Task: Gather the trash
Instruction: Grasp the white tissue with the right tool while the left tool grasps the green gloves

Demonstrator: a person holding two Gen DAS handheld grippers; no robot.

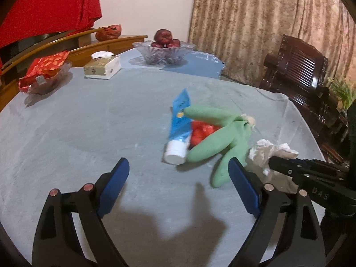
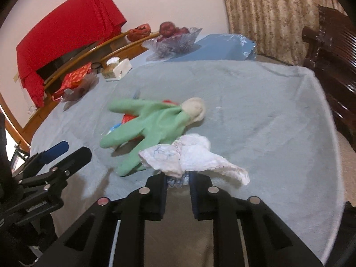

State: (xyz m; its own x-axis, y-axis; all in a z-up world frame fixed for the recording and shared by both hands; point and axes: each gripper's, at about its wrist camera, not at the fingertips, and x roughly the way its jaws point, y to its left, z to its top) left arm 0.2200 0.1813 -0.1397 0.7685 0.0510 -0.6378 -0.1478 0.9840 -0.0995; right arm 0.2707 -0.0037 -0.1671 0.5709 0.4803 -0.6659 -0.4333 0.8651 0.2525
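Observation:
A crumpled white tissue (image 2: 193, 155) is held in my right gripper (image 2: 178, 181), which is shut on its near edge just above the table; it also shows in the left wrist view (image 1: 267, 153). A green glove (image 1: 213, 133) (image 2: 146, 124) lies on the grey tablecloth over a red wrapper (image 1: 200, 131) and beside a blue tube with a white cap (image 1: 178, 131). My left gripper (image 1: 179, 173) is open and empty, hovering in front of the tube and glove. The right gripper (image 1: 276, 162) enters the left wrist view from the right.
At the back stand a glass bowl of red apples (image 1: 163, 49), a tissue box (image 1: 102, 66) and a clear dish with red packets (image 1: 44, 73). A dark wooden chair (image 1: 300, 71) stands right of the table (image 1: 77, 133). Curtains hang behind.

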